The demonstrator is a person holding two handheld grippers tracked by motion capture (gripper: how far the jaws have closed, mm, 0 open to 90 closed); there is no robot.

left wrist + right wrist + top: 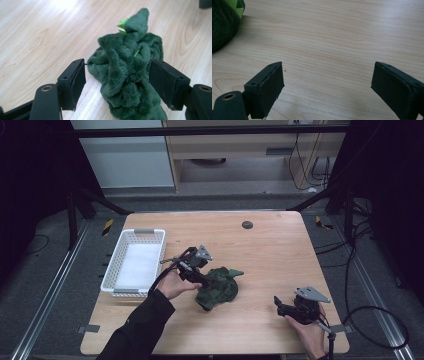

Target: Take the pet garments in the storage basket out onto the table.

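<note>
A crumpled dark green plush toy (pixel 218 287) lies near the middle of the wooden table (pixel 270 255), and everything else sits relative to it. The left gripper (pixel 202 281) is right at the toy's left edge, jaws spread wide; in the left gripper view the toy (pixel 127 75) fills most of the gap, with the right jaw against the plush and the left jaw clear of it, so nothing is clamped. Bright green spikes (pixel 122 26) poke from the toy's far end. A white basket (pixel 114 270) stands well to the toy's left. The right gripper (pixel 278 306) rests well to the toy's right, jaws wide apart over bare wood, holding nothing
</note>
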